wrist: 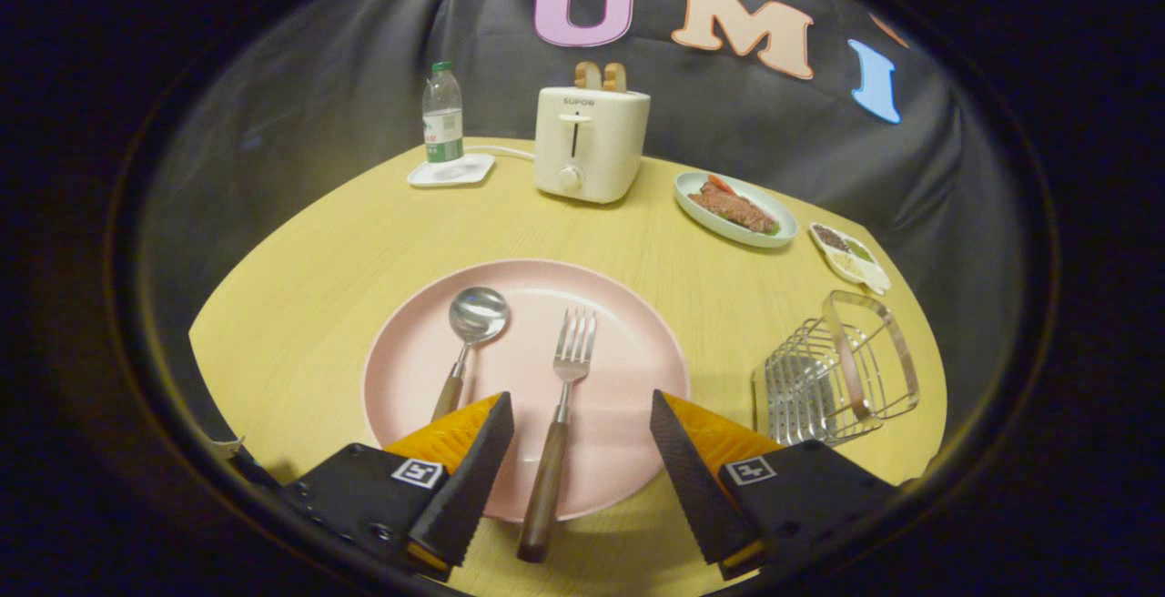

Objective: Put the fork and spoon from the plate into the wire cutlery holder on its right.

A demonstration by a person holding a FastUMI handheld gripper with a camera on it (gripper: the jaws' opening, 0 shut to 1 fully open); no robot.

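**Two utensils on the pink plate, gripper spread above the fork**

Two pieces of cutlery lie side by side on a round pink plate (pixel 628 369) on the pale wooden table (pixel 300 288). The spoon (pixel 466 342) has a shiny round bowl pointing away and a brown wooden handle whose end runs behind the left finger. The fork (pixel 562 415) has four metal tines, a slim steel neck and a long dark wooden handle that overhangs the plate's near rim.

The gripper (pixel 582 447) is spread wide and holds nothing; the fork's handle lies between its fingers, closer to the left one, touching neither.

To the right of the plate stands the wire cutlery holder (pixel 833 379), a silvery basket of thin rods.

Beyond the plate are a cream toaster (pixel 590 144) with bread in its slots, a water bottle (pixel 442 115) on a white coaster, an oval dish of food (pixel 735 208) and a small condiment tray (pixel 851 258).
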